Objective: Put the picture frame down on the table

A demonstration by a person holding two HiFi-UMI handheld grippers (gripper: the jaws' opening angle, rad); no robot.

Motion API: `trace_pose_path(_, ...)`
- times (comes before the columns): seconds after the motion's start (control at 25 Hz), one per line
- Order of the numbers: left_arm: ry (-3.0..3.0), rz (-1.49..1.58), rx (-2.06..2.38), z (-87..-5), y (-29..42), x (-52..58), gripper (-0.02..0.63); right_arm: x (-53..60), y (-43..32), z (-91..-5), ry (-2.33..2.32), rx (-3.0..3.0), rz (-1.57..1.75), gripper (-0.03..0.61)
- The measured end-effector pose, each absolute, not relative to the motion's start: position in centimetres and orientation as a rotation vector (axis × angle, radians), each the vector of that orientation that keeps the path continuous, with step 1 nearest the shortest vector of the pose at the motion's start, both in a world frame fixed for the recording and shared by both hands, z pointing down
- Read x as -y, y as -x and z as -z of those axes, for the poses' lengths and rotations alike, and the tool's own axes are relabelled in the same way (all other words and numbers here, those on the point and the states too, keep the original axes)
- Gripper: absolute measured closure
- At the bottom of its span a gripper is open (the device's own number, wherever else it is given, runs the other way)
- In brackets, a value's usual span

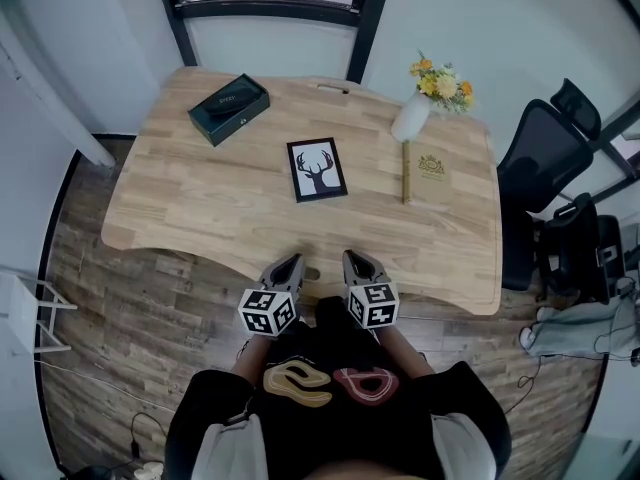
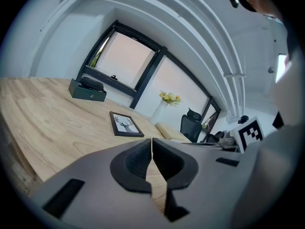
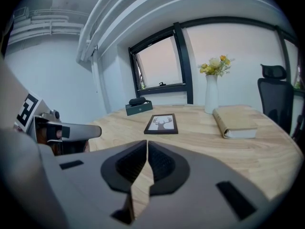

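Note:
The picture frame (image 1: 317,169), black with a deer print, lies flat on the wooden table (image 1: 200,208) near its middle; it also shows as the frame (image 2: 126,124) and the frame (image 3: 162,124). My left gripper (image 1: 291,264) and right gripper (image 1: 354,260) hover side by side at the table's near edge, well short of the frame. Both are shut, jaws closed together with nothing between them. Neither touches the frame.
A dark box (image 1: 229,108) sits at the table's far left. A white vase of yellow flowers (image 1: 412,116) and a tan book (image 1: 430,176) are at the far right. A black office chair (image 1: 545,158) stands to the right of the table.

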State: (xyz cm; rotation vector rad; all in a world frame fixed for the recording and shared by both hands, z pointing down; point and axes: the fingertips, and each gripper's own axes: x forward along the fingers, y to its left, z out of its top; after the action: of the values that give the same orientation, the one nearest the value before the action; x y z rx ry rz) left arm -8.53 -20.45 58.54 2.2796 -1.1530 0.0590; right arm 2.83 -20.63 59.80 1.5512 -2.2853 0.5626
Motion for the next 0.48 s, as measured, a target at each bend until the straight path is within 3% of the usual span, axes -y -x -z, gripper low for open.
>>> trace_pose_path(0.48,-2.322,-0.086,1.173,-57.6,8.5,20.4,0.597,20.8,-3.8,-58.5,-1.628,2.301,-0.523,0.568)
